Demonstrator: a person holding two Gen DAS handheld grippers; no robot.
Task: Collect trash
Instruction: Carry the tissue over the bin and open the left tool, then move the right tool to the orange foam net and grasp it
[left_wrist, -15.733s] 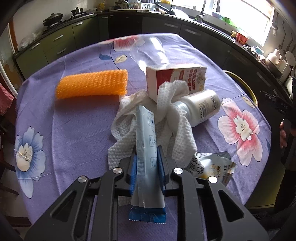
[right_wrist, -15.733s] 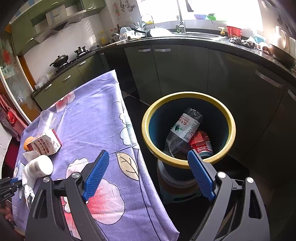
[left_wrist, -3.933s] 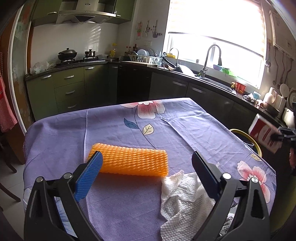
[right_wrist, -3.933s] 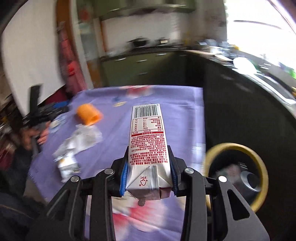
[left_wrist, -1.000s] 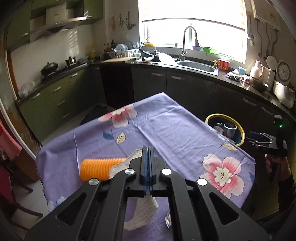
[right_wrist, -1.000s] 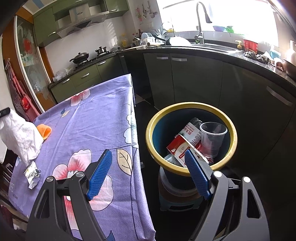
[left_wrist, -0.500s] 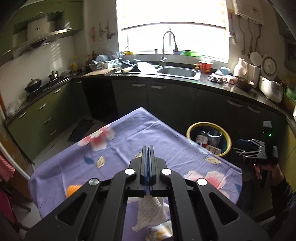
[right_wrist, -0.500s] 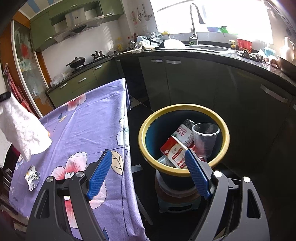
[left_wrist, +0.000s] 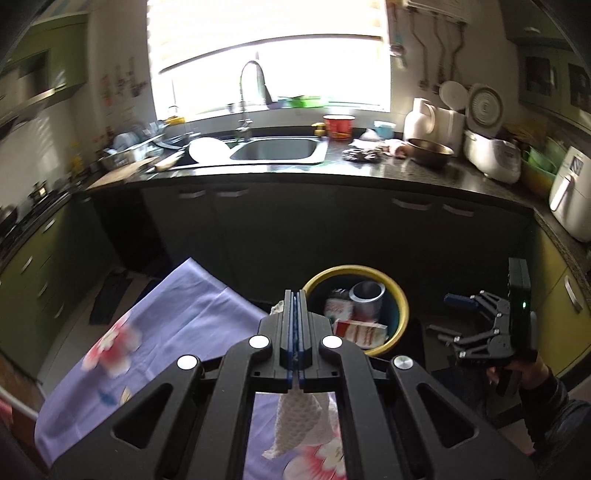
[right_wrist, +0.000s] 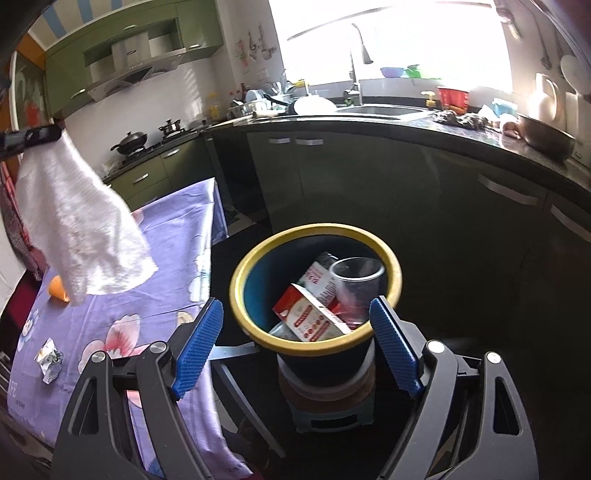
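The left gripper (left_wrist: 294, 325) points forward and downward, its blue pads pressed together on a white paper towel (left_wrist: 299, 421) that hangs below the jaws. The right gripper (right_wrist: 295, 347) also tilts downward, its jaws spread wide with nothing between the pads. In the left wrist view a hand (left_wrist: 517, 373) in a dark sleeve holds the right gripper's handle, off to the right.

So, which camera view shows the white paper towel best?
The right wrist view: there the whole paper towel hangs in the open above the purple tablecloth, clamped in the left gripper. In the left wrist view the gripper's own frame hides most of it; only a scrap below the shut jaws shows.
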